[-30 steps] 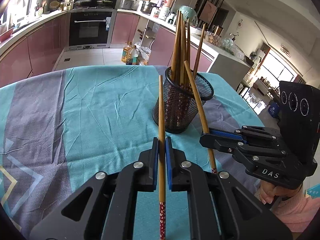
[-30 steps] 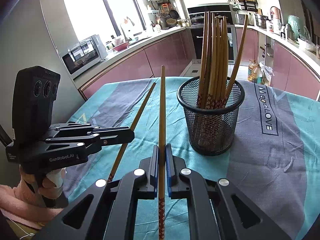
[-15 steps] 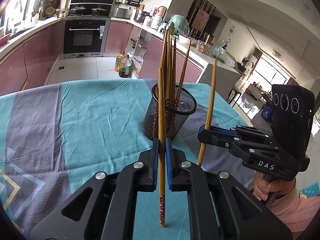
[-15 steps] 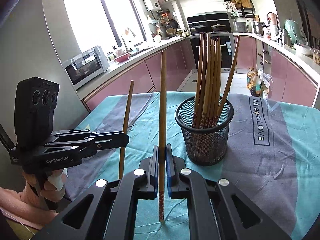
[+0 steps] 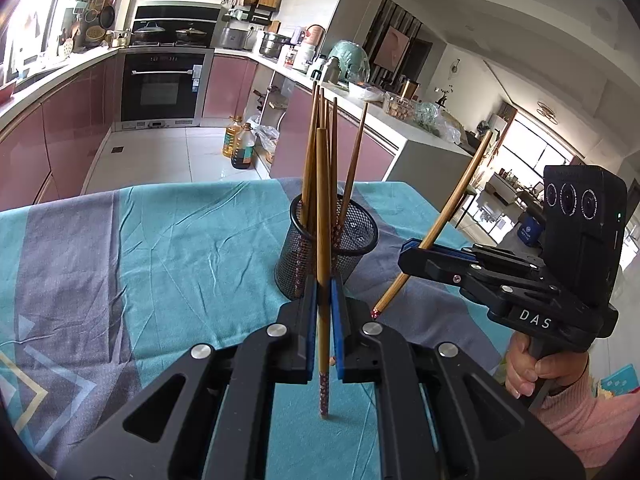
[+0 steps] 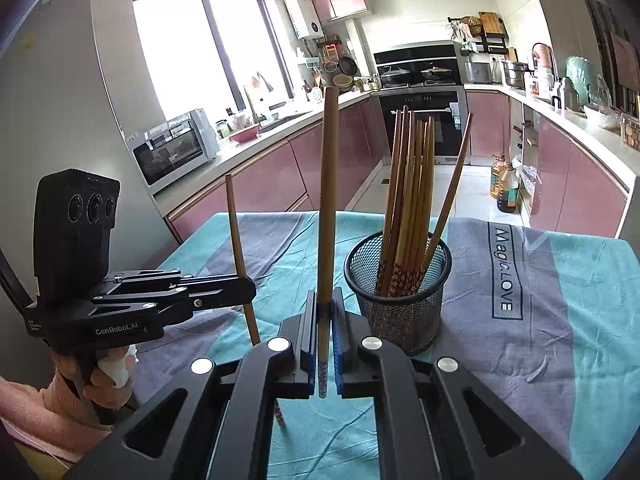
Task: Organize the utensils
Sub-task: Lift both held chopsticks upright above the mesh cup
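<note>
A black mesh holder [image 5: 326,248] [image 6: 398,292] stands on the table with several wooden chopsticks upright in it. My left gripper [image 5: 324,322] is shut on one wooden chopstick [image 5: 322,216], held upright just in front of the holder. My right gripper [image 6: 322,336] is shut on another wooden chopstick [image 6: 328,200], held nearly upright to the left of the holder. In the left wrist view the right gripper [image 5: 412,254] holds its chopstick [image 5: 448,208] tilted, right of the holder. In the right wrist view the left gripper [image 6: 246,292] holds its chopstick [image 6: 238,240] at the left.
The table wears a teal and grey cloth [image 5: 160,256] [image 6: 540,300]. Its far edge faces the kitchen floor, where oil bottles [image 5: 240,144] stand. Pink cabinets and an oven [image 6: 424,120] line the walls.
Both grippers have lifted and tipped their chopsticks from lying low and forward to nearly upright. The holder now looks lower and farther away in both views.
</note>
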A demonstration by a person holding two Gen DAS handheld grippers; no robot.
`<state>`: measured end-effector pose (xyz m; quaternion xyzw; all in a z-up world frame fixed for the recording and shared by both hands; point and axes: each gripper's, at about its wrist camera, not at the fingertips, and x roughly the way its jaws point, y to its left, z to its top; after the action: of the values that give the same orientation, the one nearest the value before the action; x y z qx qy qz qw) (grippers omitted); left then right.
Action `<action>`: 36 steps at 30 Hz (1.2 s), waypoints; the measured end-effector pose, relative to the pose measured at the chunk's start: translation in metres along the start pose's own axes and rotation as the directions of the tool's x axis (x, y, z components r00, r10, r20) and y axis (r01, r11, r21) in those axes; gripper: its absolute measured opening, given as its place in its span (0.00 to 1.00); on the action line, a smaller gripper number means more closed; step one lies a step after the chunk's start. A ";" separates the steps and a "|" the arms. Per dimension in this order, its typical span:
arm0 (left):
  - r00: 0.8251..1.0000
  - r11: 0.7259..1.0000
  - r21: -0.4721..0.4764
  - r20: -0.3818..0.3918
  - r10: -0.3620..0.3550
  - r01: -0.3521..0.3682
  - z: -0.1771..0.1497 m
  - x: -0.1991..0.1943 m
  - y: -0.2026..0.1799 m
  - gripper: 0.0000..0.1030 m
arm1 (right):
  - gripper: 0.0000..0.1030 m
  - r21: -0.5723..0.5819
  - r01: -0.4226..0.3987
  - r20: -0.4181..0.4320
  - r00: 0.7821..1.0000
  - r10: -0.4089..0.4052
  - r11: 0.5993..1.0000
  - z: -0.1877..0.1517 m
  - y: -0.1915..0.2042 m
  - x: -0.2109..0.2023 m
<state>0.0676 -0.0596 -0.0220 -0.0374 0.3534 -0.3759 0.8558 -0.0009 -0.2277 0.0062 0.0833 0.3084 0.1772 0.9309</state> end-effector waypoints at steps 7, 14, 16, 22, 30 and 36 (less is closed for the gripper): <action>1.000 1.000 0.007 0.018 -0.007 0.007 0.008 -0.003 -0.003 0.07 | 0.06 -0.011 0.009 0.015 1.000 -0.008 1.000 0.005 0.001 -0.003; 0.999 1.000 0.019 0.032 -0.012 0.011 0.013 -0.006 -0.008 0.07 | 0.06 -0.016 0.017 0.027 1.000 -0.016 1.000 0.009 0.000 -0.004; 0.999 1.000 0.023 0.035 -0.011 0.010 0.015 -0.006 -0.008 0.07 | 0.06 -0.016 0.018 0.030 0.999 -0.017 1.000 0.010 -0.001 -0.006; 0.999 0.999 0.031 0.042 -0.010 0.009 0.018 -0.007 -0.012 0.07 | 0.06 -0.018 0.021 0.038 0.999 -0.020 1.000 0.010 -0.002 -0.007; 0.999 0.999 0.041 0.049 -0.007 0.005 0.020 -0.008 -0.014 0.07 | 0.06 -0.023 0.022 0.046 0.999 -0.021 0.999 0.013 -0.002 -0.008; 0.998 0.999 0.048 0.056 -0.012 0.009 0.025 -0.008 -0.015 0.07 | 0.06 -0.029 0.026 0.056 0.998 -0.024 0.999 0.016 -0.001 -0.011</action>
<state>0.0701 -0.0701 0.0063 -0.0296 0.3199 -0.3876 0.8640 0.0013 -0.2339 0.0248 0.0703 0.2808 0.1676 0.9424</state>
